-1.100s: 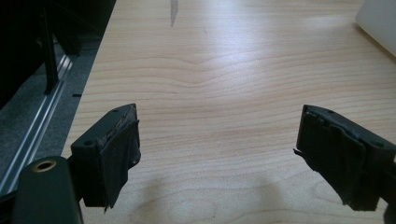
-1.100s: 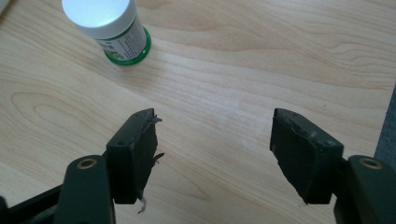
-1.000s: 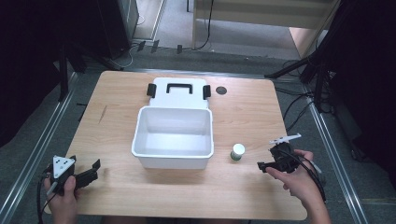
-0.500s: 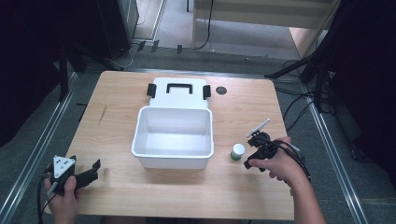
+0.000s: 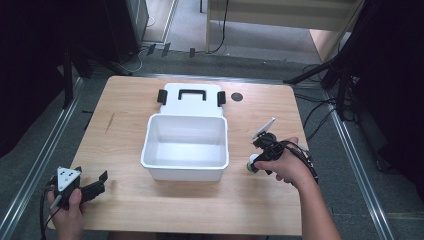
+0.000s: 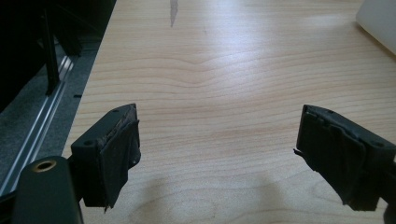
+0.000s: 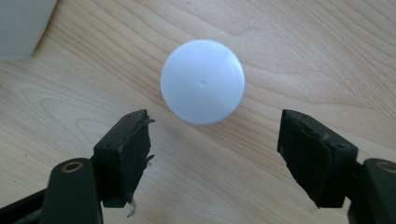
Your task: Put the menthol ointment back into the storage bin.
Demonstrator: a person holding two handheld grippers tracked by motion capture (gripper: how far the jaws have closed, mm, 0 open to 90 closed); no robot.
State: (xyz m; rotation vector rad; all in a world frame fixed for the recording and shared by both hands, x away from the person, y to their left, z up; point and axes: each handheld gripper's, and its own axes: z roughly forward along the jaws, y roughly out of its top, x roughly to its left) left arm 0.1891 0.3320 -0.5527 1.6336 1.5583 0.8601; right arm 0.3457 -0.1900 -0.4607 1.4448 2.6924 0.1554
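Since a second ago the right gripper (image 5: 256,161) has swung in from the right edge of the pale wooden table (image 5: 150,210) toward the open white plastic bin (image 5: 185,146), and now hangs jaws-down and spread wide over the small round bottle with a white cap and green base (image 5: 250,165), which stands just right of the bin's front corner. That bottle stands upright, long axis vertical, cap facing up. To grasp well, centre it between the jaws, since it sits ahead of them, then descend and close on its sides. Left of the bin, the left gripper (image 5: 98,184) rests wide open, holding nothing
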